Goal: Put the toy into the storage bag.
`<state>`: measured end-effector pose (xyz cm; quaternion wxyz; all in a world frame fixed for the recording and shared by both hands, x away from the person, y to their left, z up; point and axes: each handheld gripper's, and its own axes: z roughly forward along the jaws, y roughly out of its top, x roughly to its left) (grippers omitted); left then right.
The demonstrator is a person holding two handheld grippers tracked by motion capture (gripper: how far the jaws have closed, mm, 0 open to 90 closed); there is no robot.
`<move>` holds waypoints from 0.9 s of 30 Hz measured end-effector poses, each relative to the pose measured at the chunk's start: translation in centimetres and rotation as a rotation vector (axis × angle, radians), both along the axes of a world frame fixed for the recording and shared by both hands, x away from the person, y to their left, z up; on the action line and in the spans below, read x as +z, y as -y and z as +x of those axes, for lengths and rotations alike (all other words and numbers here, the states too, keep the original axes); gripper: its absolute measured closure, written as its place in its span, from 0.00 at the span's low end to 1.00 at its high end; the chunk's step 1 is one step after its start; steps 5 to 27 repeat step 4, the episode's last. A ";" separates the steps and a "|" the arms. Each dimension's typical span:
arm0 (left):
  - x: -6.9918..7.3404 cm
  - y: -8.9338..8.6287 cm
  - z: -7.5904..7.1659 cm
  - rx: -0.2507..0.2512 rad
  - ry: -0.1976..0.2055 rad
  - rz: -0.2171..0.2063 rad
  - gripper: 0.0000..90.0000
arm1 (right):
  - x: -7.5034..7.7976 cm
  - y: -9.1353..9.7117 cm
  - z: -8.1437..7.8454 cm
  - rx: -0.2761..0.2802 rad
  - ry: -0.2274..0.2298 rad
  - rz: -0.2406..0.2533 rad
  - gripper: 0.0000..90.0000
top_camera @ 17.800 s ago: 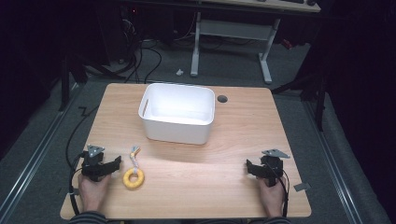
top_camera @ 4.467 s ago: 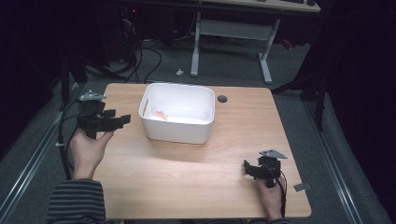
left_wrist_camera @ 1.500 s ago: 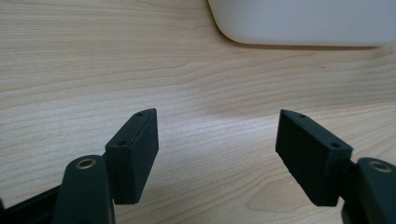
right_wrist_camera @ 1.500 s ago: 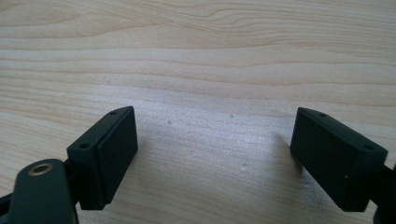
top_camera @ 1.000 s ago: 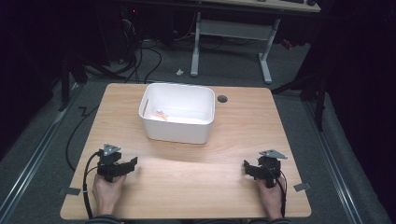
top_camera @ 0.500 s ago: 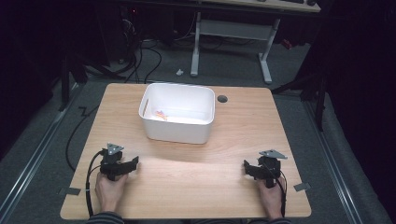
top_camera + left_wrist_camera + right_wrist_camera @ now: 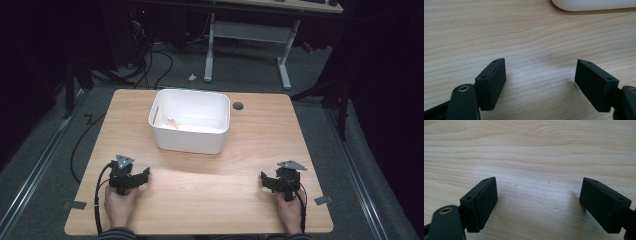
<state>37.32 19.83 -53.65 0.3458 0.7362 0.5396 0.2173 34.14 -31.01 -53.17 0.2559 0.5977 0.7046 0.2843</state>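
A white bin (image 7: 190, 145) stands on the far middle of the wooden table (image 7: 210, 200). An orange and yellow object (image 7: 172, 122) lies inside it at the left. My left gripper (image 7: 145, 173) rests on the table near the front left, held by a hand; its jaws stand wide apart with bare wood between them in the left gripper view (image 7: 540, 77). The bin's rounded base (image 7: 594, 5) shows at the top of that view. My right gripper (image 7: 263, 179) rests near the front right, also open with nothing between its jaws in the right gripper view (image 7: 538, 200).
A round cable hole (image 7: 238, 106) sits in the table just right of the bin. Small grey tape pieces mark the floor at the left (image 7: 74, 204) and the table edge at the right (image 7: 323, 200). A desk frame (image 7: 250, 35) and cables lie beyond the table.
17.8 s ago a yellow ring lay by my left gripper; it now lies in the bin. The left gripper came back from beside the bin to the front left. The right has stayed put.
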 end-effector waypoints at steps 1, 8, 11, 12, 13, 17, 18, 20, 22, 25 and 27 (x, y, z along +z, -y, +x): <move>0.0 0.0 0.0 0.001 0.000 0.005 0.27 | 0.0 0.0 0.0 0.000 0.000 0.000 0.16; 0.0 0.3 -0.1 -0.002 0.003 0.033 0.27 | 0.0 0.0 0.0 0.001 0.000 0.000 0.16; 0.0 0.3 -0.1 -0.002 0.003 0.033 0.27 | 0.0 0.0 0.0 0.001 0.000 0.000 0.16; 0.0 0.3 -0.1 -0.002 0.003 0.033 0.27 | 0.0 0.0 0.0 0.001 0.000 0.000 0.16; 0.0 0.3 -0.1 -0.002 0.003 0.033 0.27 | 0.0 0.0 0.0 0.001 0.000 0.000 0.16; 0.0 0.3 -0.1 -0.002 0.003 0.033 0.27 | 0.0 0.0 0.0 0.001 0.000 0.000 0.16; 0.0 0.3 -0.1 -0.002 0.003 0.033 0.27 | 0.0 0.0 0.0 0.001 0.000 0.000 0.16; 0.0 0.3 -0.1 -0.002 0.003 0.033 0.27 | 0.0 0.0 0.0 0.001 0.000 0.000 0.16; 0.0 0.3 -0.1 -0.002 0.003 0.033 0.27 | 0.0 0.0 0.0 0.001 0.000 0.000 0.16; 0.0 0.3 -0.1 -0.002 0.003 0.033 0.27 | 0.0 0.0 0.0 0.001 0.000 0.000 0.16; 0.0 0.3 -0.1 -0.002 0.003 0.033 0.27 | 0.0 0.0 0.0 0.001 0.000 0.000 0.16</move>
